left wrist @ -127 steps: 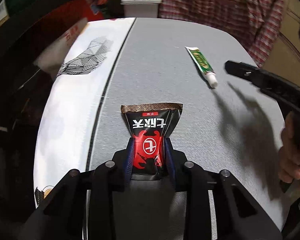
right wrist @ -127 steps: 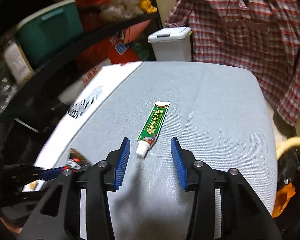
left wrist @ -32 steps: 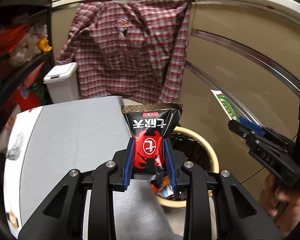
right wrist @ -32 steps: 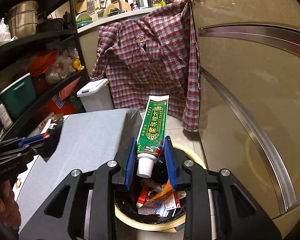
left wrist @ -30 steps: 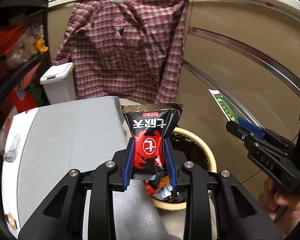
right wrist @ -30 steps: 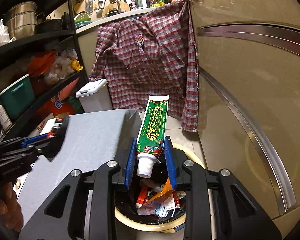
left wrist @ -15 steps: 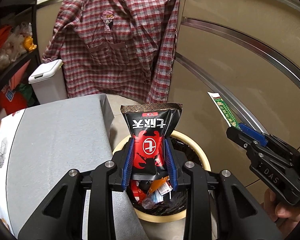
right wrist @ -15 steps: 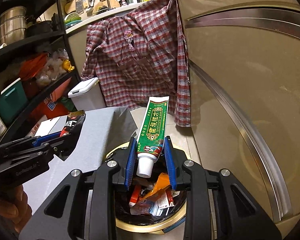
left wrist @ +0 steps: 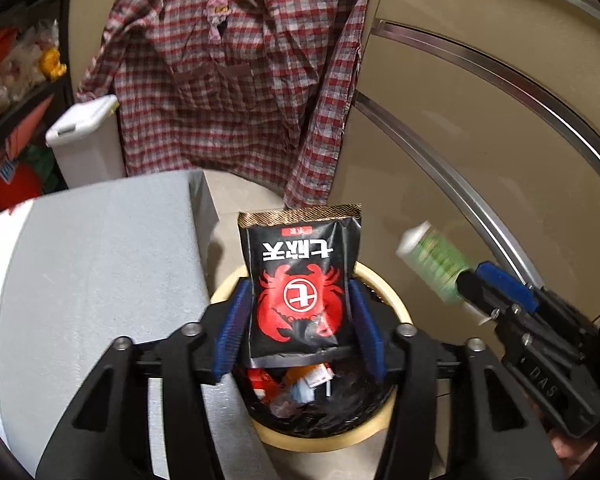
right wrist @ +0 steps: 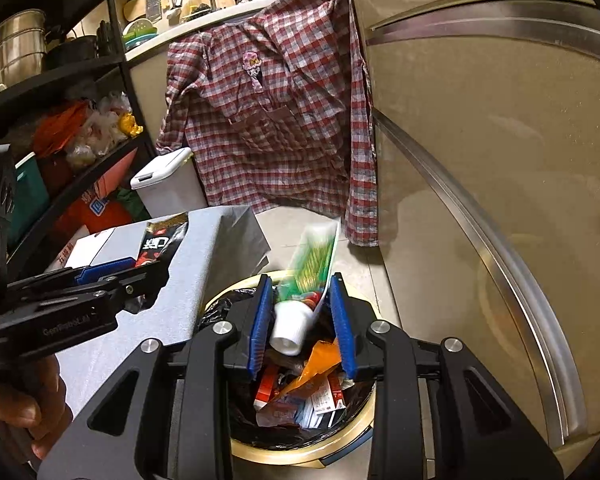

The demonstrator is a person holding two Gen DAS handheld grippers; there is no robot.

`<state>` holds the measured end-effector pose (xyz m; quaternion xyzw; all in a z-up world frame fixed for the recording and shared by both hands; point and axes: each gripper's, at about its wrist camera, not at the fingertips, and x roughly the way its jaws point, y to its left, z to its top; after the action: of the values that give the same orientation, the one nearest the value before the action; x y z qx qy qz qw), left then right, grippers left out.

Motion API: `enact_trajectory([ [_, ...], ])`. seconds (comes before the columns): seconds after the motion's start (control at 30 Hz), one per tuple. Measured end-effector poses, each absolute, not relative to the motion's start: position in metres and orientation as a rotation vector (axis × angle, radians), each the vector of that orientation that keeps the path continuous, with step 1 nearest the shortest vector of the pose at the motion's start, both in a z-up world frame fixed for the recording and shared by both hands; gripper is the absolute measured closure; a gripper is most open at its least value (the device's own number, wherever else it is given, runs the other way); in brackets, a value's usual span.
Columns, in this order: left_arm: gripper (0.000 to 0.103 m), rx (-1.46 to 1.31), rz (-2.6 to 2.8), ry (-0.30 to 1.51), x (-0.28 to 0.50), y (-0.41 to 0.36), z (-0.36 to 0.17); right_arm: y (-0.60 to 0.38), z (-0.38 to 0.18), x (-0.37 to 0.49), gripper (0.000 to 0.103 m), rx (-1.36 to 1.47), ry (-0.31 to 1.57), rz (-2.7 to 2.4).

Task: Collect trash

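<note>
A black and red crab snack packet (left wrist: 300, 276) stands between the blue pads of my left gripper (left wrist: 298, 292), above the round bin (left wrist: 340, 438) lined with a black bag. The jaws are opening, and gaps show on both sides of the packet. My right gripper (right wrist: 300, 284) hangs over the same bin (right wrist: 300, 456), its jaws also opening. The green toothpaste tube (right wrist: 312, 264) between them is blurred and tilted, cap down, free of the pads. In the left wrist view the tube (left wrist: 432, 260) sticks out of the right gripper at the right.
The bin holds several wrappers. A grey table (left wrist: 100, 260) borders it on the left. Behind stand a white lidded bin (left wrist: 84, 140) and a hanging plaid shirt (left wrist: 240, 80). A beige cabinet front (right wrist: 500, 160) curves along the right. Cluttered shelves (right wrist: 60, 120) fill the left.
Both pairs of jaws have parted. The packet now sits loose between the left pads, and the tube has tipped and started to slide down. Both grippers came closer over the bin.
</note>
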<state>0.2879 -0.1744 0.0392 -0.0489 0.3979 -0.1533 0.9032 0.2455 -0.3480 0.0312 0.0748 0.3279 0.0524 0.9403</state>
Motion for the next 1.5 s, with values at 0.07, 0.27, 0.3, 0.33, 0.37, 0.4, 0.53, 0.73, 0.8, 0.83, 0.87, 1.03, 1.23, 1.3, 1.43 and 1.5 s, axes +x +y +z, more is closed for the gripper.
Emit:
enact_trajectory([
  [0.07,0.050,-0.109,-0.306,0.824,0.290,-0.172,0.039,-0.348,0.029,0.247,0.064,0.161,0.678,0.109],
  [0.27,0.041,-0.103,-0.335,0.831,0.291,-0.171,0.035,-0.348,0.027,0.248,0.061,0.172,0.678,0.109],
  [0.3,0.039,-0.100,-0.330,0.831,0.291,-0.171,0.034,-0.349,0.027,0.248,0.061,0.175,0.676,0.106],
  [0.33,0.039,-0.105,-0.329,0.833,0.293,-0.170,0.033,-0.349,0.027,0.248,0.061,0.179,0.675,0.104],
  [0.37,0.039,-0.116,-0.329,0.837,0.294,-0.169,0.033,-0.350,0.028,0.248,0.061,0.181,0.674,0.103],
  [0.4,0.038,-0.137,-0.336,0.842,0.295,-0.167,0.031,-0.350,0.028,0.248,0.061,0.182,0.674,0.103],
  [0.53,0.034,-0.165,-0.353,0.859,0.299,-0.166,0.030,-0.351,0.028,0.248,0.061,0.178,0.675,0.103],
  [0.73,0.034,-0.162,-0.349,0.850,0.298,-0.164,0.034,-0.352,0.027,0.248,0.061,0.177,0.675,0.105],
  [0.8,0.034,-0.157,-0.346,0.845,0.296,-0.163,0.036,-0.352,0.027,0.248,0.061,0.174,0.676,0.104],
  [0.83,0.034,-0.153,-0.349,0.837,0.293,-0.162,0.038,-0.352,0.027,0.247,0.061,0.172,0.675,0.103],
  [0.87,0.034,-0.149,-0.347,0.830,0.291,-0.161,0.039,-0.351,0.026,0.246,0.061,0.171,0.675,0.102],
  [1.03,0.035,-0.121,-0.323,0.776,0.271,-0.148,0.051,-0.348,0.030,0.236,0.061,0.172,0.661,0.087],
  [1.23,0.036,-0.103,-0.295,0.695,0.231,-0.120,0.072,-0.329,0.049,0.204,0.061,0.086,0.616,0.076],
  [1.3,0.036,-0.091,-0.278,0.677,0.211,-0.110,0.076,-0.327,0.055,0.190,0.055,0.082,0.600,0.067],
  [1.43,0.035,-0.091,-0.258,0.653,0.178,-0.093,0.080,-0.325,0.059,0.154,0.039,0.112,0.580,0.053],
  [1.5,0.033,-0.090,-0.246,0.641,0.163,-0.086,0.082,-0.323,0.058,0.138,0.028,0.115,0.573,0.044],
])
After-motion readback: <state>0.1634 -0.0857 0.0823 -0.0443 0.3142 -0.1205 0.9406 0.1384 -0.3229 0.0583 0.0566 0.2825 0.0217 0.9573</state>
